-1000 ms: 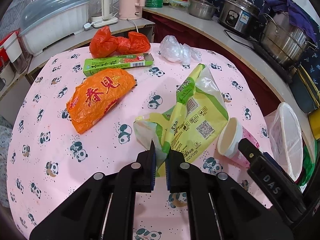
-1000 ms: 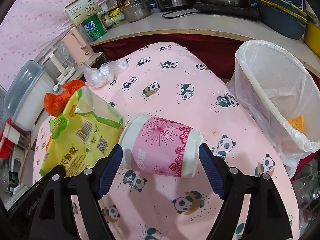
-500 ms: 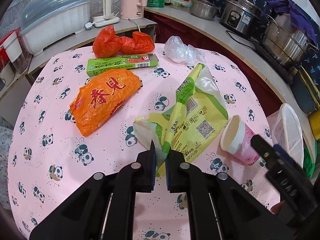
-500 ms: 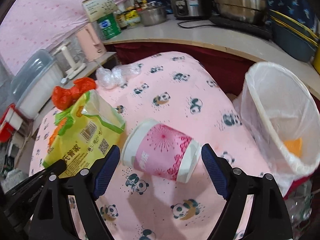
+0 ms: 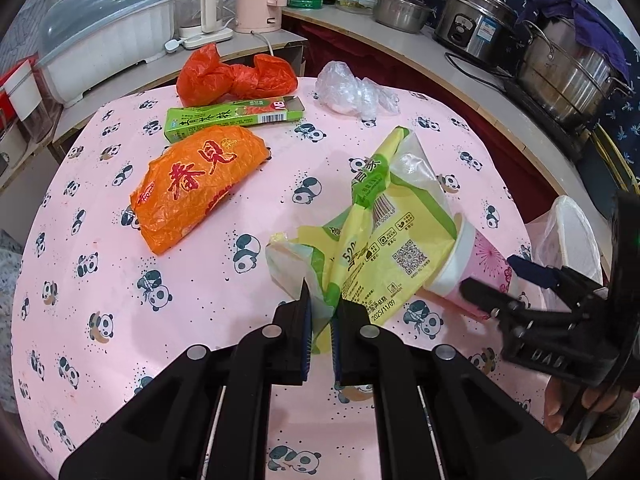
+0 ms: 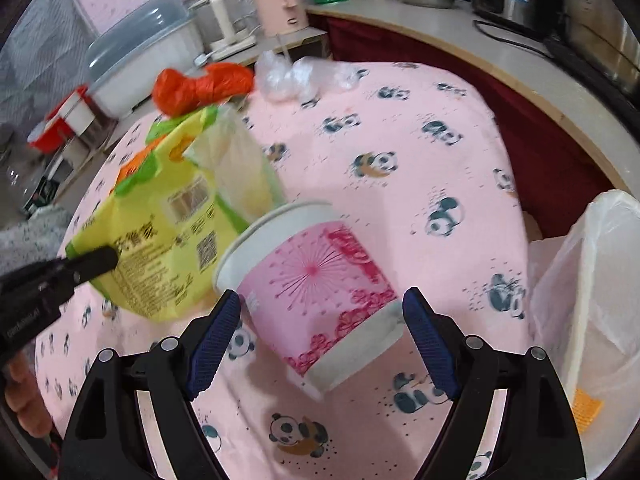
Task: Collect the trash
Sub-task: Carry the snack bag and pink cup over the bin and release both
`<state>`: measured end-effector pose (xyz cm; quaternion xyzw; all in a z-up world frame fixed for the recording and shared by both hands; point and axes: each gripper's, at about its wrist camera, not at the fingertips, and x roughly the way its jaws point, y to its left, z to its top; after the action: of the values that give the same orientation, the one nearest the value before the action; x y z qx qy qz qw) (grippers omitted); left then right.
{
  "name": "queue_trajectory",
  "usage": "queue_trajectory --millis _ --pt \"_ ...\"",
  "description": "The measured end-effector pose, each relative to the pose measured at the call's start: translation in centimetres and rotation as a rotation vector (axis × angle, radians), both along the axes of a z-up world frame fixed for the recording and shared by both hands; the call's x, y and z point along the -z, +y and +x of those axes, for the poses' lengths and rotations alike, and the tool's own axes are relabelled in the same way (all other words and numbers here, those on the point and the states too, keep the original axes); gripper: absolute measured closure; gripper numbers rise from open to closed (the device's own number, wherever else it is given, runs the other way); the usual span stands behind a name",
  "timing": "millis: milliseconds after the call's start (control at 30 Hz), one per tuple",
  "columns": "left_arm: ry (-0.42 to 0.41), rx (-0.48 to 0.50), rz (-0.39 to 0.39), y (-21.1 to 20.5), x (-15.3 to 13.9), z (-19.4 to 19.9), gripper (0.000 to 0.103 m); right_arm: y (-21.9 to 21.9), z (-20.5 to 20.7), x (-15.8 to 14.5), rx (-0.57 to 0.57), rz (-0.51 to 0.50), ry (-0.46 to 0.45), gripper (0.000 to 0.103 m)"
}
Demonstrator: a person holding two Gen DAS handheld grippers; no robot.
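Note:
My left gripper (image 5: 321, 307) is shut on the corner of a yellow-green plastic bag (image 5: 384, 220), which also shows in the right wrist view (image 6: 172, 220), and holds it partly off the pink panda tablecloth (image 5: 200, 288). A pink paper cup (image 6: 316, 280) lies on its side beside the bag; it also shows in the left wrist view (image 5: 476, 264). My right gripper (image 6: 320, 332) is open with its fingers on either side of the cup. A bin lined with a white bag (image 6: 592, 300) stands off the table's right edge.
An orange snack bag (image 5: 200, 184), a green carton (image 5: 236, 118), a red plastic bag (image 5: 236, 76) and a clear plastic bag (image 5: 352, 92) lie on the far half of the table. Kettles, pots and a rice cooker (image 5: 480, 20) line the counter behind.
My right gripper has closed in on the cup, so its fingers now straddle it. The bag has been pulled towards the cup and lifted a little, still held by my left gripper.

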<state>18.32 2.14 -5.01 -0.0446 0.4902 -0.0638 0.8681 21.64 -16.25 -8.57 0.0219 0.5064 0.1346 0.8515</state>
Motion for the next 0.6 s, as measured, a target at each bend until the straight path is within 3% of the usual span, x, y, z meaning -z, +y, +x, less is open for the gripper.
queue_trajectory --millis 233,600 --pt "0.0 0.002 0.014 -0.8 -0.1 0.0 0.096 1.4 -0.8 0.0 -0.033 -0.017 -0.007 0.031" --pt "-0.001 0.014 0.022 -1.5 -0.2 -0.7 0.096 3.0 -2.4 0.3 -0.082 -0.003 0.022 0.027"
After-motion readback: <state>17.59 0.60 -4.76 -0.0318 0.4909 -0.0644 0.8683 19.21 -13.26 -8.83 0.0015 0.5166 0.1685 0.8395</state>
